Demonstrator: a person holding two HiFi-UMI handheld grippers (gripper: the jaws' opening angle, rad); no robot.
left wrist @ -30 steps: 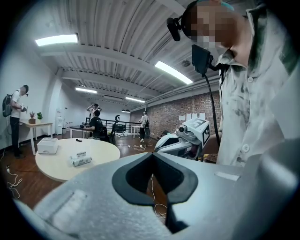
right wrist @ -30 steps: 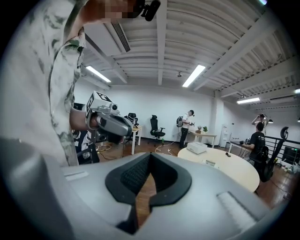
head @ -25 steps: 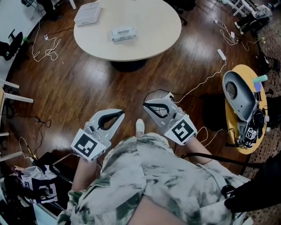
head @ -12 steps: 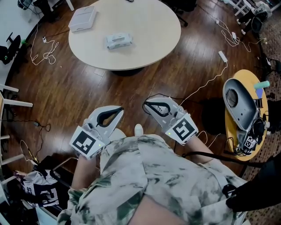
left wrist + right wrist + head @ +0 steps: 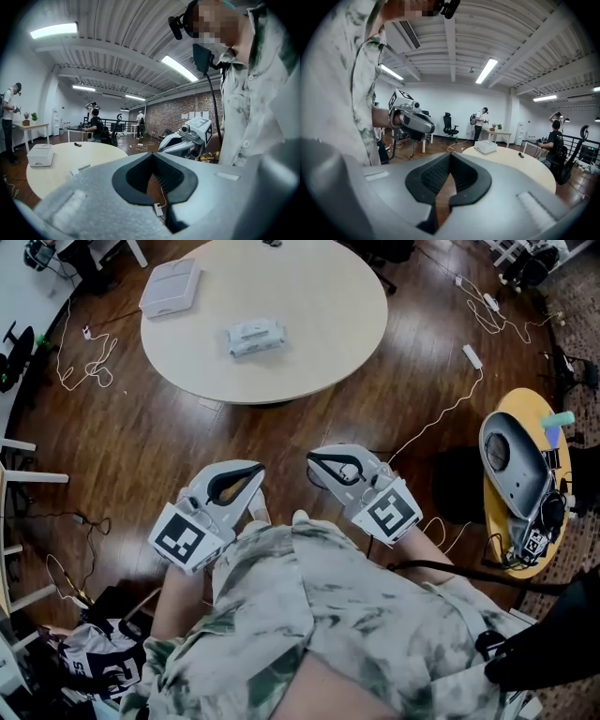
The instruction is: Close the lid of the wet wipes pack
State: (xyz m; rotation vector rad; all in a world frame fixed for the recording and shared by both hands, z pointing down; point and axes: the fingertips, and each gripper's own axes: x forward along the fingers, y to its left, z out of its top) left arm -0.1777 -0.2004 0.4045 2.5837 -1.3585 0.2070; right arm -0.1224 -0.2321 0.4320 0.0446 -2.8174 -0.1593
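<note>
Closer now, the round beige tabletop point(image 5: 319, 324) carries the white wet wipes pack point(image 5: 255, 337) left of centre, long axis crosswise. Left gripper point(image 5: 257, 471) and right gripper point(image 5: 315, 461) hang short of it, fingers clenched, empty.

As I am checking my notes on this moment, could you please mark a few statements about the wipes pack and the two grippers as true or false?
1. The wet wipes pack lies on the round table. True.
2. The left gripper is shut on the pack. False: its jaws meet on nothing, well short of the table.
3. A white box lies on the same table, near its edge. True.
4. The right gripper has its jaws wide apart. False: the tips meet, with nothing between them.
5. Both grippers are over the tabletop. False: they are held close to the person's body, above the wooden floor.
</note>
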